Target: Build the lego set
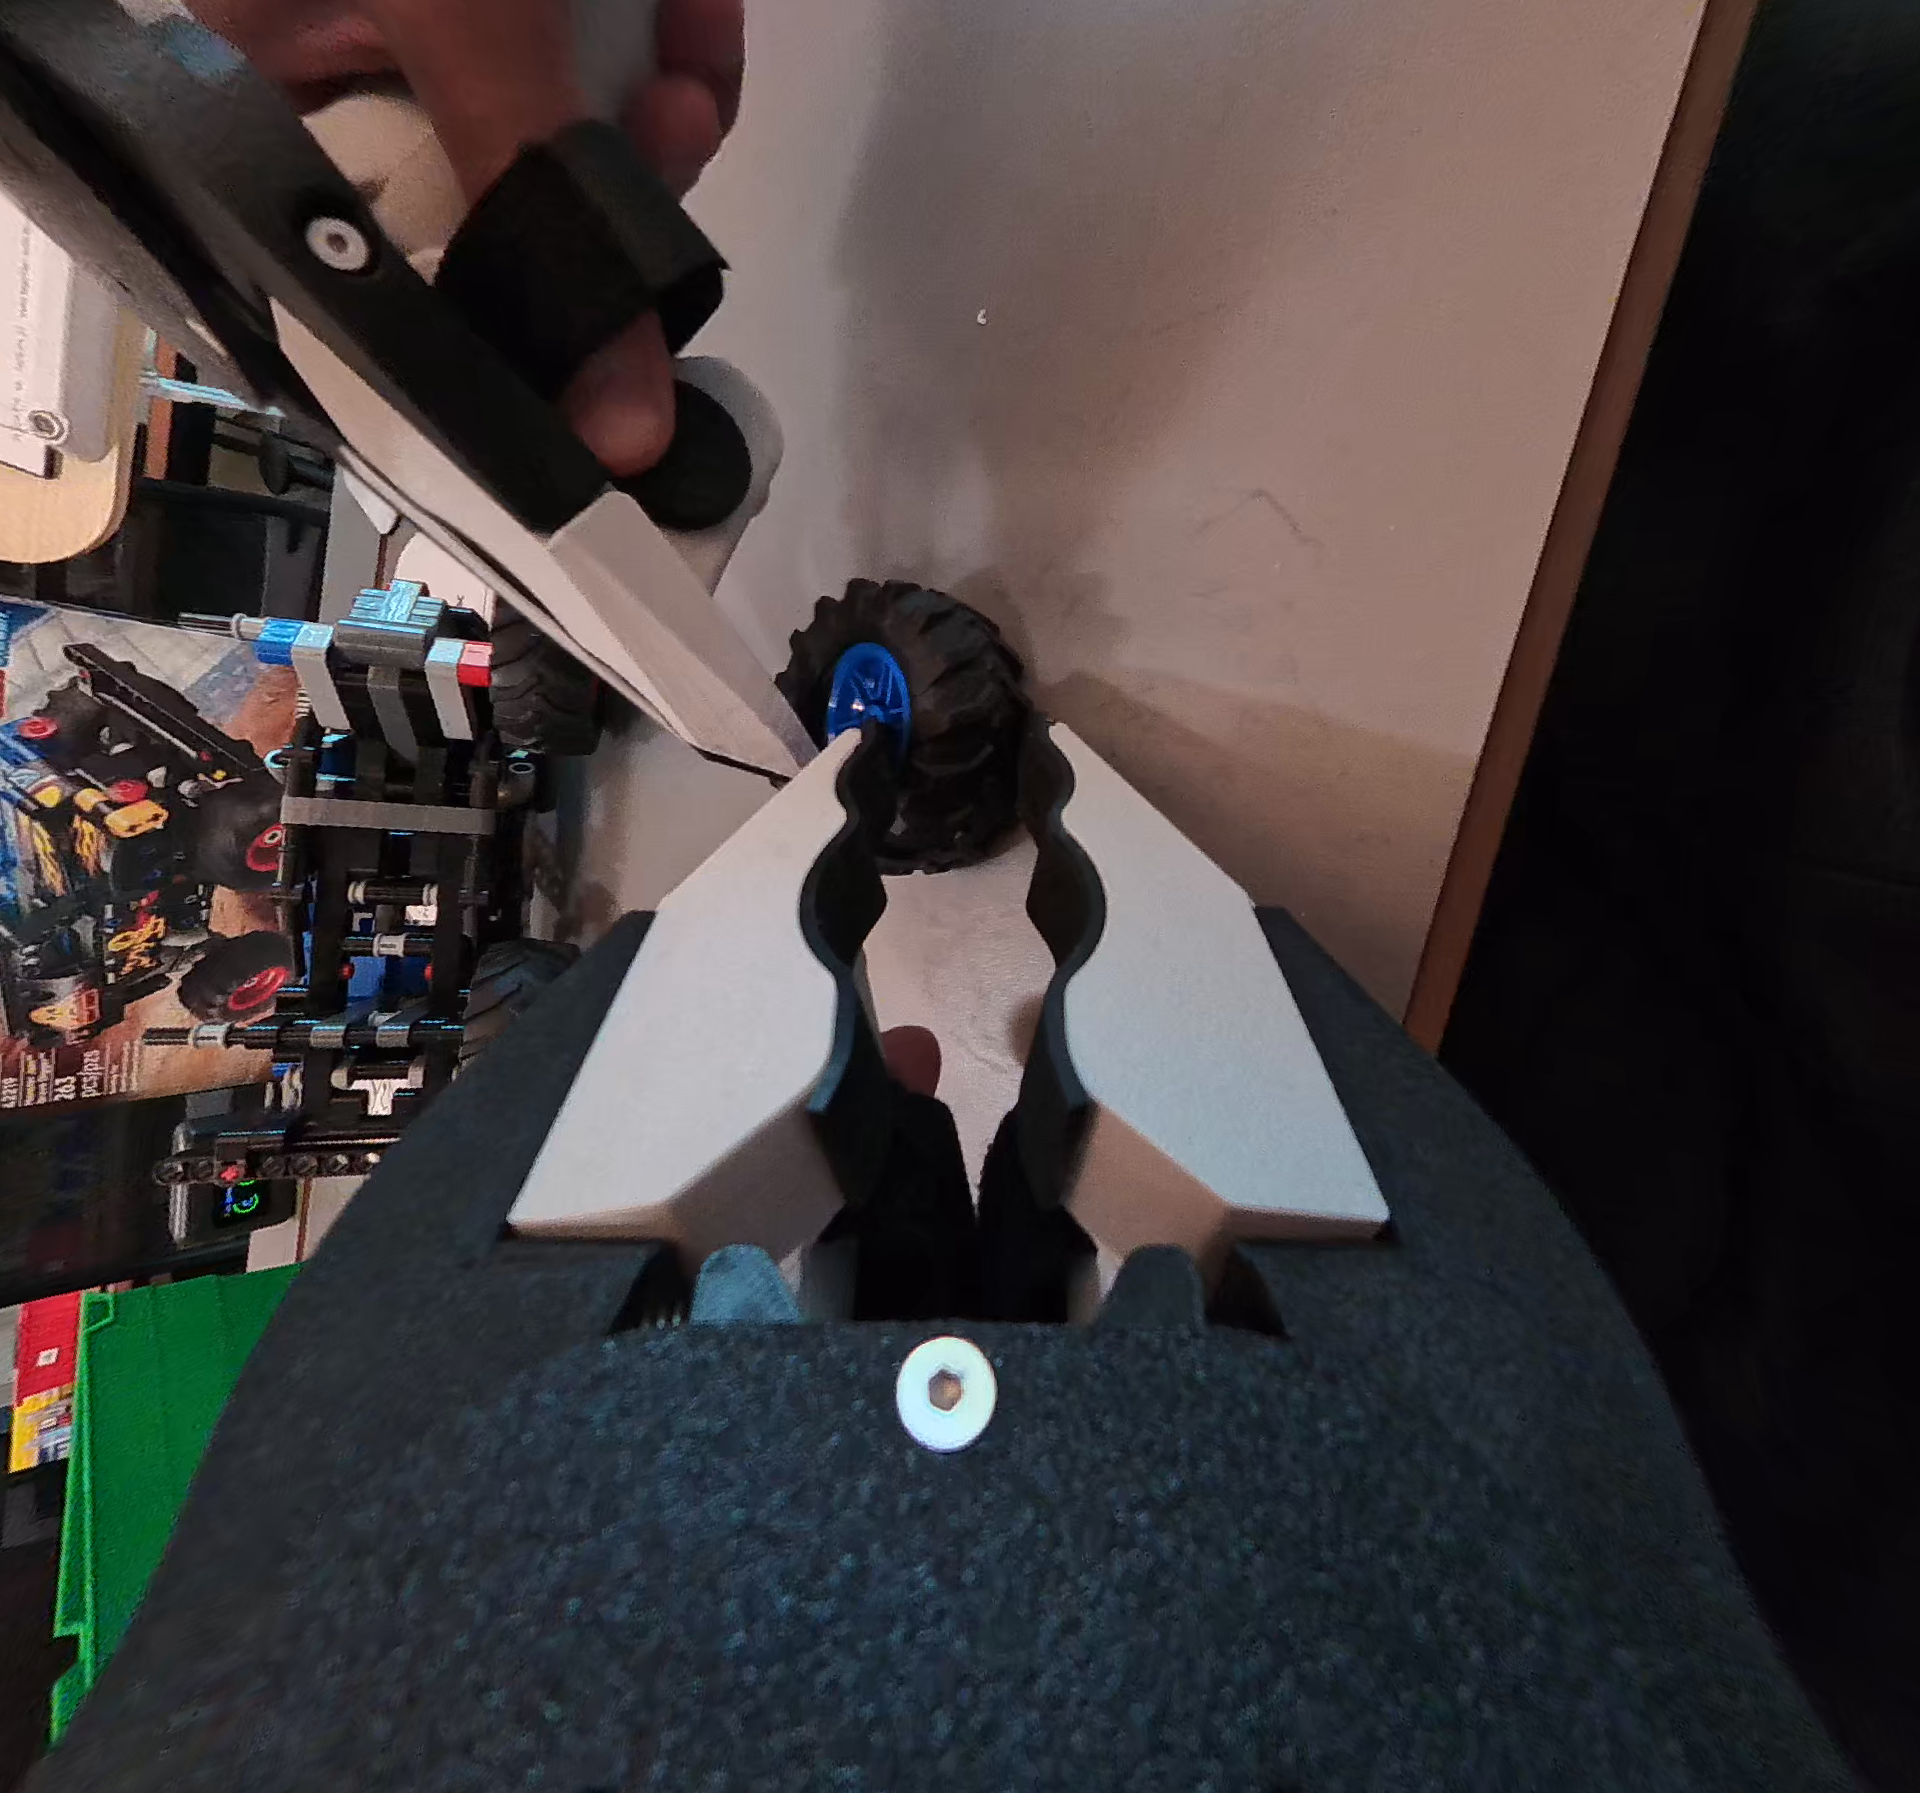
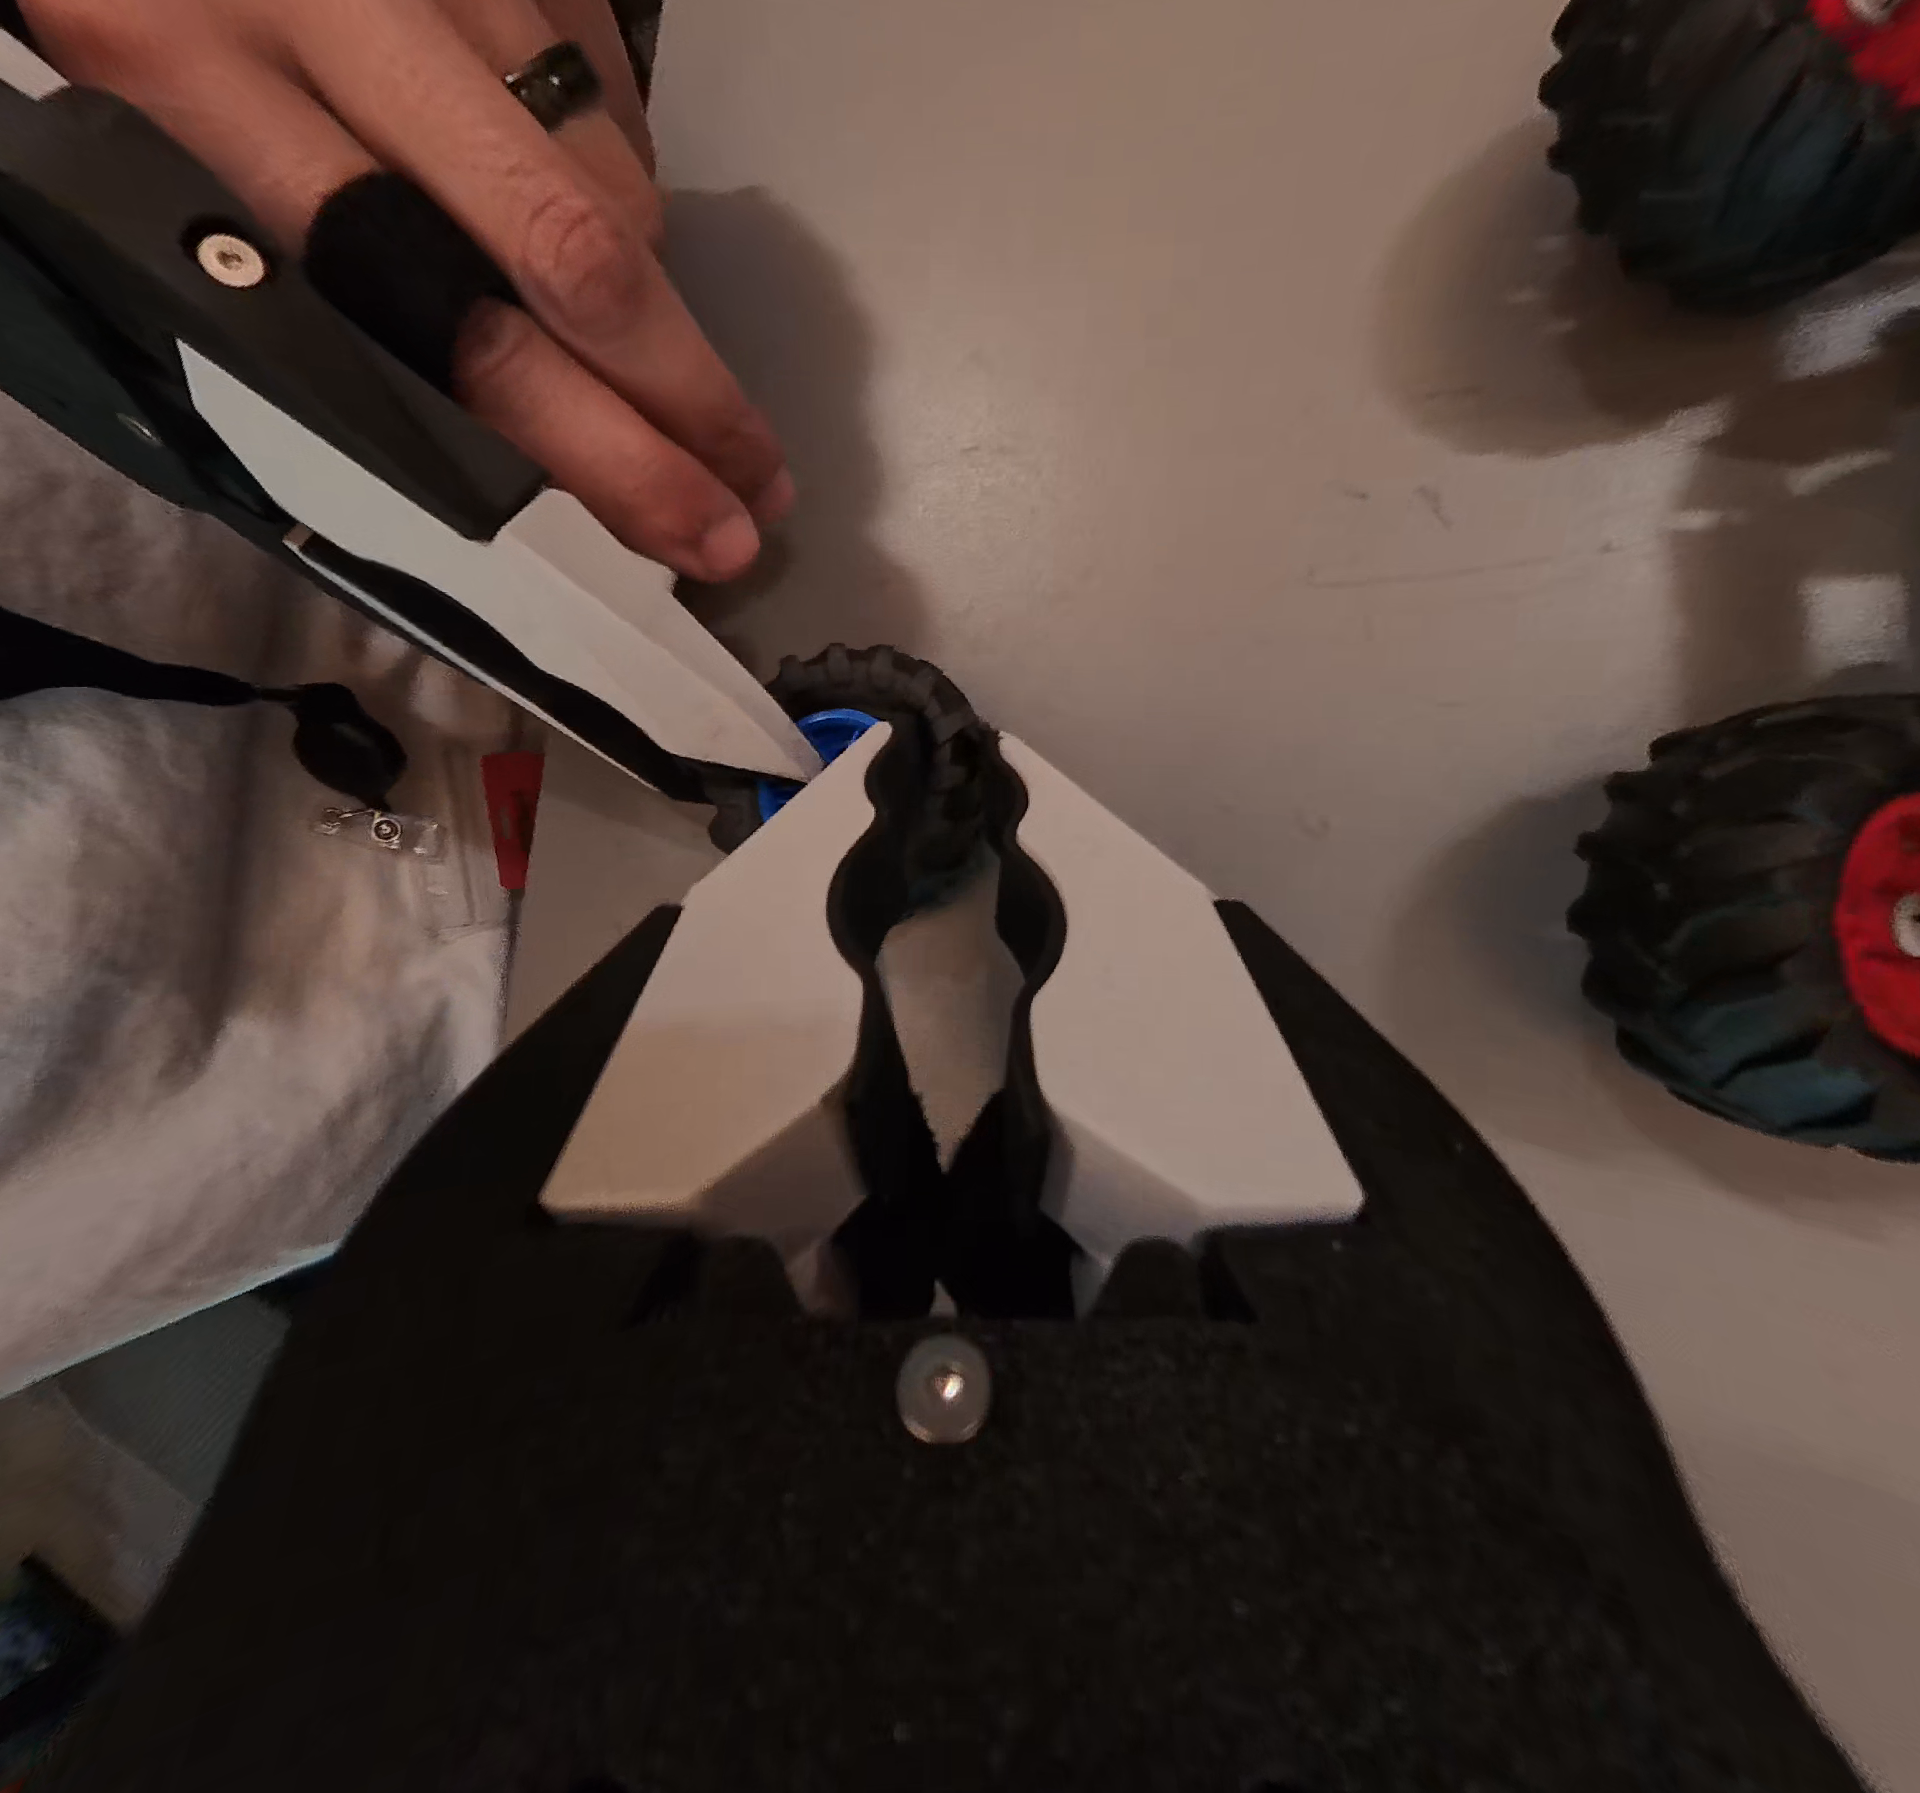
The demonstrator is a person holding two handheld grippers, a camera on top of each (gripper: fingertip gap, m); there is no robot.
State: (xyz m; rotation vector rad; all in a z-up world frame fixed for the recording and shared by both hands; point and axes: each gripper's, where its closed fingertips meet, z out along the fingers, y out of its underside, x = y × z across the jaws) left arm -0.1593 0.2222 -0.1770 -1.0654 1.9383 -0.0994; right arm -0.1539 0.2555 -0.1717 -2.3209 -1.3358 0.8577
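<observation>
Between our left gripper's [image 1: 951,756] fingers sits the wheel [image 1: 904,725], a black tyre on a blue hub [image 1: 868,699], held just above the table [image 1: 1195,289]. Both grippers are part closed on the tyre from different sides, the right gripper [image 2: 935,756] pinching its tread. We judge the step to be handing the wheel over or steadying it before it goes on the truck [image 1: 384,860], which stands well off to the left. We should keep one grip firm, ease the other gently, and keep the hub hole unblocked for the axle.
</observation>
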